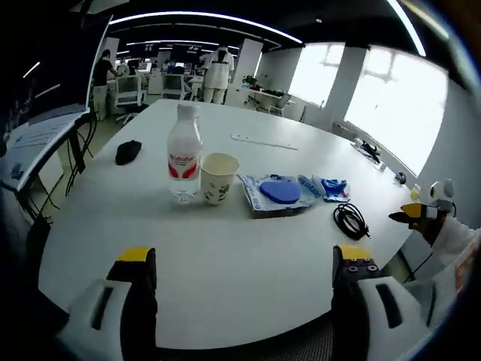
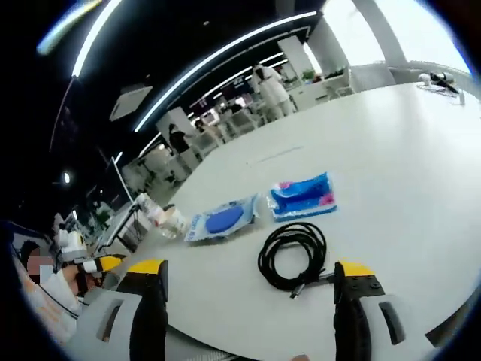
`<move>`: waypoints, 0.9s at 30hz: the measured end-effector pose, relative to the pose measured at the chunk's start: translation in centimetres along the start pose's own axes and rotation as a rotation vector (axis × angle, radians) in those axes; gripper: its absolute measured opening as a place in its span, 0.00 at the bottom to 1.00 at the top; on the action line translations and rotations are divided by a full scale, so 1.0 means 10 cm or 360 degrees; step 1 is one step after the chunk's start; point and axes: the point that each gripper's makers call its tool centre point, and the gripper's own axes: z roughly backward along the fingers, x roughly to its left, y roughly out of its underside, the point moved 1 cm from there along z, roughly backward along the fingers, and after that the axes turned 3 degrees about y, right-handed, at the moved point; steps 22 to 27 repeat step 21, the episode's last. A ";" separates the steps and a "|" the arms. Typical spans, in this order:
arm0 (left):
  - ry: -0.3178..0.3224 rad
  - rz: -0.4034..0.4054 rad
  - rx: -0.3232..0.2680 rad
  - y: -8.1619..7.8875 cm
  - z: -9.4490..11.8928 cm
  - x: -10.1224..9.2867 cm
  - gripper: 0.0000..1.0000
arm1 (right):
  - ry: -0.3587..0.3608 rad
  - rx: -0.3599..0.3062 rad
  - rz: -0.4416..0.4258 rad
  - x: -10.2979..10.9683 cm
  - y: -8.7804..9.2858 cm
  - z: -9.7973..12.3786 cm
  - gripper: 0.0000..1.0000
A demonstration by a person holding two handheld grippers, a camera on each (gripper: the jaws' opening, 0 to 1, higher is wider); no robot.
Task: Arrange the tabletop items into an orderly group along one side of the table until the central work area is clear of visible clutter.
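We hold both the left gripper (image 1: pixel 244 282) and right gripper (image 2: pixel 250 289) wide apart and empty, short of the cable (image 2: pixel 294 256), presumably lining up to gather it toward the bottle (image 1: pixel 183 154) and cup (image 1: pixel 218 177)

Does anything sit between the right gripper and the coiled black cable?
Nothing visible does. The black cable lies on bare white table just ahead of the open right gripper; the blue packets sit beyond it.

Open-plan office; bright windows (image 1: pixel 391 98); ceiling light strips (image 1: pixel 203 16); white chairs (image 1: pixel 129 90)
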 end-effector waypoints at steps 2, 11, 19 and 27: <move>-0.0001 -0.0001 0.0008 0.02 0.01 -0.02 1.00 | 0.0011 0.0020 0.0010 -0.02 0.01 0.01 0.93; 0.0013 0.0079 0.0011 0.13 -0.01 -0.08 1.00 | 0.0057 0.0067 0.0045 -0.04 0.01 0.01 0.91; 0.0007 0.0167 -0.0030 0.13 0.01 -0.06 1.00 | 0.0046 0.0092 0.0023 -0.02 0.03 -0.01 0.90; 0.0005 0.0175 -0.0029 0.15 0.01 -0.05 1.00 | 0.0043 0.0098 0.0012 -0.01 0.04 -0.01 0.88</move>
